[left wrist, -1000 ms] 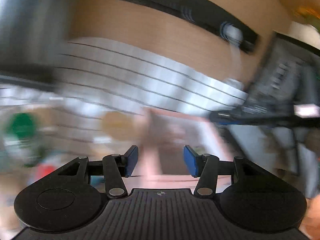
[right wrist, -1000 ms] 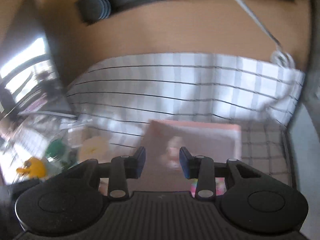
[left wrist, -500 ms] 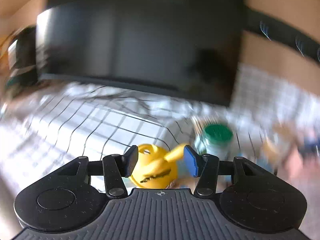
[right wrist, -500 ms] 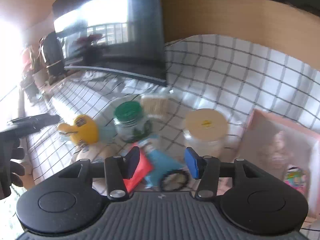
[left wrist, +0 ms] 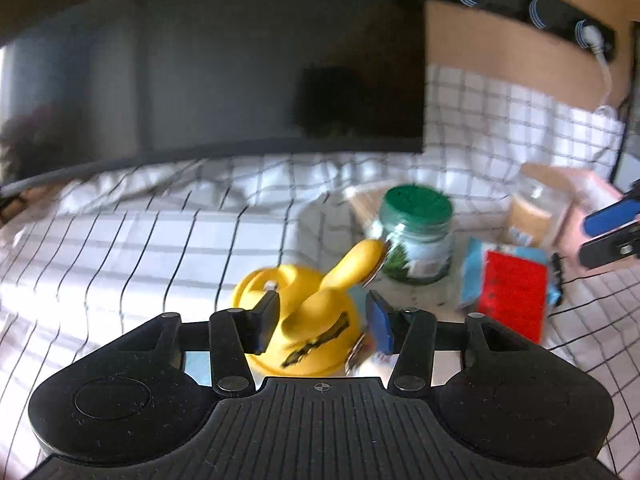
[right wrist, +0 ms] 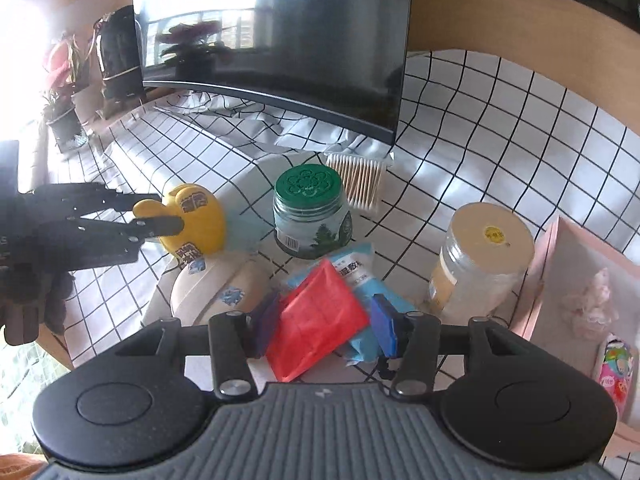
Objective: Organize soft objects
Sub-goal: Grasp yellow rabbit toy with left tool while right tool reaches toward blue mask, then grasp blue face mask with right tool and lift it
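A yellow soft toy [left wrist: 308,320] with a long ear lies on the checked cloth; it also shows in the right wrist view [right wrist: 196,220]. My left gripper [left wrist: 320,322] is open with its jaws on either side of the toy, and shows from the side in the right wrist view [right wrist: 160,216]. My right gripper [right wrist: 324,330] is open just above a red packet [right wrist: 316,316] lying on a blue wipes pack [right wrist: 360,276]. The red packet [left wrist: 514,292] also shows in the left wrist view.
A green-lidded jar [right wrist: 310,212], a clear jar with a tan lid [right wrist: 480,260], a cotton swab box [right wrist: 356,176], a beige case [right wrist: 216,292] and a pink tray [right wrist: 576,280] with small items are around. A dark monitor [right wrist: 280,40] stands behind.
Both grippers have swung left from the pink tray to the pile. The left gripper has come down around the yellow toy; the right has moved in over the red packet.
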Demonstrator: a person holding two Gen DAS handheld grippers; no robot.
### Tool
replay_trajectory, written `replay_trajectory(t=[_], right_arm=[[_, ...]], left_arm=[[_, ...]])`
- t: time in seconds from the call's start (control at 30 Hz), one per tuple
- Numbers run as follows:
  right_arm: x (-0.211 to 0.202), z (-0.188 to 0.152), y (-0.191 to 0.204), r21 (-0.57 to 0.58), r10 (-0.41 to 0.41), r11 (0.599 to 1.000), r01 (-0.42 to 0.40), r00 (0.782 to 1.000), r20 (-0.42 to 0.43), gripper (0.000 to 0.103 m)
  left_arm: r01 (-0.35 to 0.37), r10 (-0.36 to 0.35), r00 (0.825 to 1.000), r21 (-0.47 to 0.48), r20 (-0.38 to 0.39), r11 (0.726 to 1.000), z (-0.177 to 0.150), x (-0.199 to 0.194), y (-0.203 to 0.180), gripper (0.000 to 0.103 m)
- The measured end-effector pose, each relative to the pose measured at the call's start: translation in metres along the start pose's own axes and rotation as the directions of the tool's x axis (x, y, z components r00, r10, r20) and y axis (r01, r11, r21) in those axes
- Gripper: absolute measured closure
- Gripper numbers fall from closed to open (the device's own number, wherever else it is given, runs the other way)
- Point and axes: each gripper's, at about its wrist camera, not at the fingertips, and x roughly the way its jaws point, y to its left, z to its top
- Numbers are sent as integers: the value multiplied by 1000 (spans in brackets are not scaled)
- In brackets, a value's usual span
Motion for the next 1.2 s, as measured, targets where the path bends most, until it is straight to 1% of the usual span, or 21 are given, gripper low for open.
replay_trajectory(t=[0.03,0.1,0.17,0.27,0.33,0.37,0.43,0.57,0.6,0.7,0.83,0.9,1.0,1.1,1.17,1.2], right_arm=[[1,-1,1,8,-2,1000,2,1000,-8,53],[5,-3,2,23,-9,1000,10,1000,-24,53],[10,-6,3,35,-13,999,14,999,-38,53],[14,-9,7,44,-17,999,20,998,-52,53],[14,-10,10,42,-22,999,25,998,-54,53],[14,-11,11,41,-25,999,27,998,-54,53],[16,-12,11,46,-30,998,33,998,-58,53],[21,-15,11,67,-39,997,44,997,-73,53],[21,-16,12,69,-40,997,45,996,-75,53],[23,-18,13,76,-46,996,52,996,-82,53],[25,-21,15,94,-53,994,61,994,-91,53],[26,-23,18,100,-54,993,63,994,-93,53],[28,-23,21,109,-55,992,65,994,-90,53],[30,-22,26,111,-59,991,68,995,-84,53],[31,-20,30,107,-61,992,69,995,-76,53],[32,-19,31,105,-65,992,72,995,-72,53]], left_arm=[[4,-4,1000,20,12,1000,0,-2,-1,63],[5,-6,1000,64,9,998,-1,-1,-3,69],[13,-12,1000,107,-12,994,-3,4,-2,69],[37,-36,999,181,-9,983,-5,3,-2,68],[71,-69,997,243,-18,967,-6,-1,-3,68],[90,-86,996,282,-26,955,-7,-3,-4,68],[99,-90,995,344,-43,934,-10,-4,-4,65],[108,-95,994,415,-53,903,-14,0,-5,63],[112,-98,994,423,-54,899,-14,0,-5,63],[156,-142,988,408,-65,900,-11,0,-1,62],[129,-107,992,452,-74,883,-14,8,0,62],[131,-103,991,435,-88,891,-12,13,4,62],[158,-128,986,376,-104,913,-9,18,10,63],[147,-131,989,329,-71,933,-14,18,14,63],[145,-141,989,328,-38,933,-20,16,15,64],[157,-157,987,315,-28,936,-22,15,16,65]])
